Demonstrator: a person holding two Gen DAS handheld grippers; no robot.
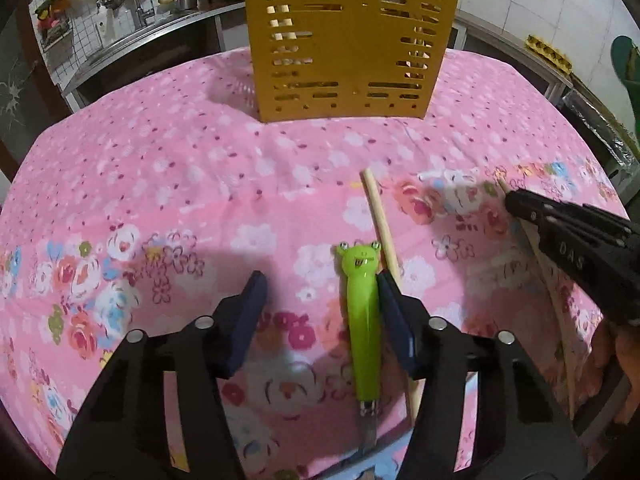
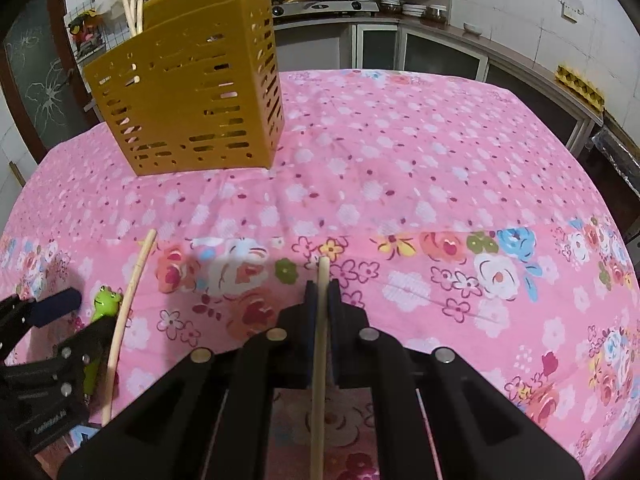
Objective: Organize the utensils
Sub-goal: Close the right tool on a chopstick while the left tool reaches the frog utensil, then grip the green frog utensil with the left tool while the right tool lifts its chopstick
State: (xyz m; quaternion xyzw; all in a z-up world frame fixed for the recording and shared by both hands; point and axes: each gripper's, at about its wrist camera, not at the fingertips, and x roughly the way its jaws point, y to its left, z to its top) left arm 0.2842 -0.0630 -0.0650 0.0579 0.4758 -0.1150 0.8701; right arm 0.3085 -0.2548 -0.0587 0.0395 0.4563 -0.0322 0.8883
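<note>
Count: one yellow holder [image 1: 344, 40], standing upright well ahead of both grippers on the pink floral cloth [image 1: 160, 160] covering the desk. At least four sticks are poking up out of the holder in the right wrist view.

Loose utensils: two chopsticks and one frog-handled utensil.

Left gripper [image 1: 320, 288]: jaws standing apart, with no pad pressing on anything that can be made out. The frog utensil [image 1: 362, 320] is lying flat between the jaws, close against the right pad [image 1: 394, 312], with open cloth between it and the left pad. Whether the right pad is touching it cannot be told. Its metal end is pointing back toward the camera. The loose chopstick [image 1: 380, 224] is lying just outside the right jaw, passing under it, running alongside the frog utensil.

Right gripper [image 2: 323, 292]: jaws together, clamping the held chopstick [image 2: 320, 360], whose tip is sticking out just past the pads.

Room: the cloth ahead of the right jaws is lying bare up to the far edge. The two grippers are sitting near each other at the near edge of the desk.
</note>
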